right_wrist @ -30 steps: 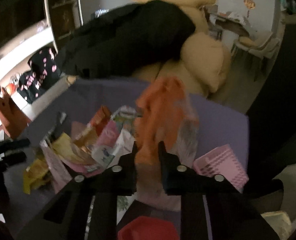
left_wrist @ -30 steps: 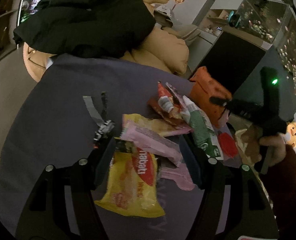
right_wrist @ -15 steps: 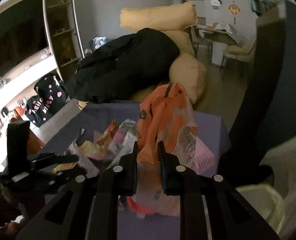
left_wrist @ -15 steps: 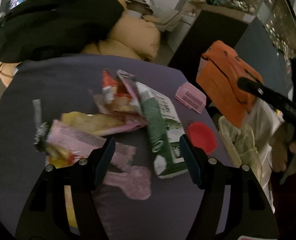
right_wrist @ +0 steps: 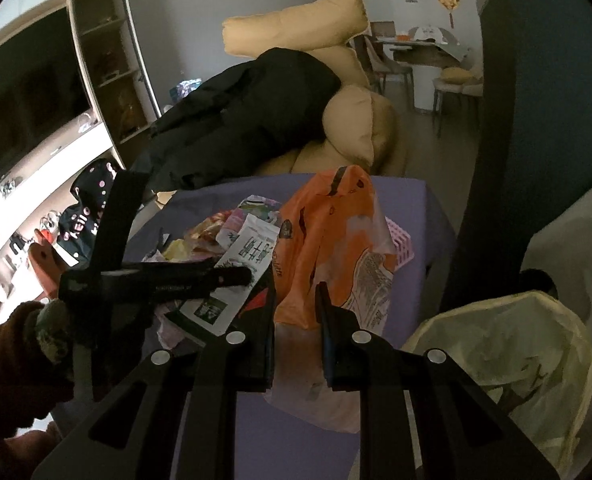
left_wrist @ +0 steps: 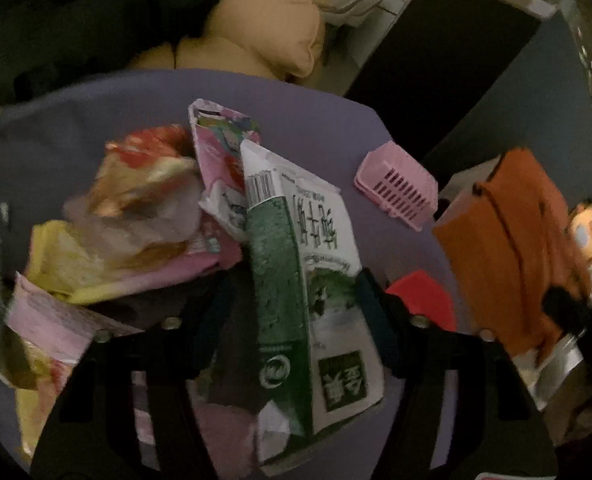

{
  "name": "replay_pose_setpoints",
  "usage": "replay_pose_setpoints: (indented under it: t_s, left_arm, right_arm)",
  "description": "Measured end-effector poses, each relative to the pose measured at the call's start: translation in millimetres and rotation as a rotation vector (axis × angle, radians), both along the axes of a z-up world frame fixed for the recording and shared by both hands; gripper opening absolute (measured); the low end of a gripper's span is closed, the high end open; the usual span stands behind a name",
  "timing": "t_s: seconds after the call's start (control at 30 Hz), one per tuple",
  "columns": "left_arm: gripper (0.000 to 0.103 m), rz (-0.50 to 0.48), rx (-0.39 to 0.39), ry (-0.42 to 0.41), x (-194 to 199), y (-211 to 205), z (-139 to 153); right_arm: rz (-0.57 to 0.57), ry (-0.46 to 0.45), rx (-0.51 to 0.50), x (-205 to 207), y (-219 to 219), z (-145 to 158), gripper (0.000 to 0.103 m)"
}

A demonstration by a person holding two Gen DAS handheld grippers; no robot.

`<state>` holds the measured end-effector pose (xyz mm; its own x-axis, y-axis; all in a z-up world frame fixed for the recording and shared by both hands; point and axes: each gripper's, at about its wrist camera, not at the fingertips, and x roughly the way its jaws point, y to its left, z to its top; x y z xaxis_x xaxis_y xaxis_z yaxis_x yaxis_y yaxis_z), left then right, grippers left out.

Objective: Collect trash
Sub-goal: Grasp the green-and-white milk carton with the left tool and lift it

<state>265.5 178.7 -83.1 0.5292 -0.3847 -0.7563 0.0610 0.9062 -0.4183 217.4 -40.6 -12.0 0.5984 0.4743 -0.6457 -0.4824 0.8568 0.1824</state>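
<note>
— Where does the trash stand?

— The right gripper (right_wrist: 296, 316) is clamped on the orange wrapper (right_wrist: 331, 240), lifted above the purple table (left_wrist: 315, 120), near the lined bin (right_wrist: 495, 344). The left gripper (left_wrist: 296, 304) is spread wide around the green-and-white carton (left_wrist: 296, 280).

— The risk?

— The slick wrapper may slip free short of the bin. The carton overlaps other wrappers (left_wrist: 136, 208); closing there could drag them along.

Blurred wrappers (left_wrist: 128, 208) at left
</note>
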Motion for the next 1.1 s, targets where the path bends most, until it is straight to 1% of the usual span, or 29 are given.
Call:
replay_pose_setpoints:
  t_s: [0.03,0.07,0.1,0.13,0.27,0.37,0.5,0.6,0.67,0.7,0.73,0.8,0.93,0.97,1.03,1.1]
  left_arm:
    - [0.045,0.001,-0.009,0.003,0.3,0.5,0.6]
    - [0.042,0.004,-0.003,-0.001,-0.9,0.9,1.8]
    - [0.035,-0.001,0.006,-0.016,-3.5,1.3,4.8]
    - [0.031,-0.006,0.012,-0.026,-6.0,1.3,7.1]
    - [0.029,-0.021,0.058,-0.042,-24.2,9.9,13.8]
    - [0.029,-0.027,0.067,-0.042,-38.3,19.0,14.9]
    - [0.029,-0.011,0.103,-0.057,-61.2,36.7,21.0]
    - [0.030,-0.027,0.128,-0.069,-71.7,43.3,24.3]
    - [0.039,-0.030,0.145,-0.076,-74.2,44.9,24.1]
    - [0.048,-0.032,0.147,-0.080,-74.8,44.2,24.1]
    - [0.051,-0.034,0.150,-0.088,-75.1,43.3,24.4]
    - [0.053,-0.044,0.159,-0.094,-72.6,38.4,23.9]
    - [0.055,-0.055,0.188,-0.079,-66.5,27.8,21.1]
    - [0.056,-0.064,0.192,-0.074,-65.2,24.2,20.5]
    - [0.059,-0.095,0.212,-0.062,-63.2,15.0,20.0]
    - [0.059,-0.114,0.264,-0.056,-61.4,5.3,19.1]
  right_arm:
    - [-0.004,0.006,0.003,0.2,-0.7,-1.7,0.018]
    - [-0.005,0.010,0.005,1.0,-1.1,-3.1,0.018]
    - [-0.006,0.015,0.007,1.0,-1.1,-4.5,0.018]
    - [-0.005,0.020,0.010,0.2,-0.4,-6.2,0.018]
    - [0.006,0.036,0.010,2.0,5.6,-9.7,0.018]
    - [0.017,0.050,0.010,5.2,12.3,-16.8,0.018]
    - [0.023,0.066,-0.016,7.4,24.1,-27.5,0.018]
    - [0.042,0.070,-0.037,4.2,36.1,-30.6,0.018]
    - [0.055,0.059,-0.058,0.6,44.6,-30.2,0.018]
    - [0.056,0.053,-0.067,-0.5,46.4,-29.6,0.018]
    - [0.056,0.043,-0.081,-2.3,48.6,-28.2,0.018]
    - [0.055,0.038,-0.093,-4.5,49.8,-27.5,0.018]
    - [0.041,0.033,-0.086,-8.0,43.6,-21.6,0.018]
    - [0.037,0.029,-0.083,-8.7,41.2,-19.6,0.018]
    - [0.027,0.021,-0.069,-10.0,35.9,-14.9,0.018]
    - [0.016,0.010,-0.053,-11.2,30.3,-10.0,0.018]
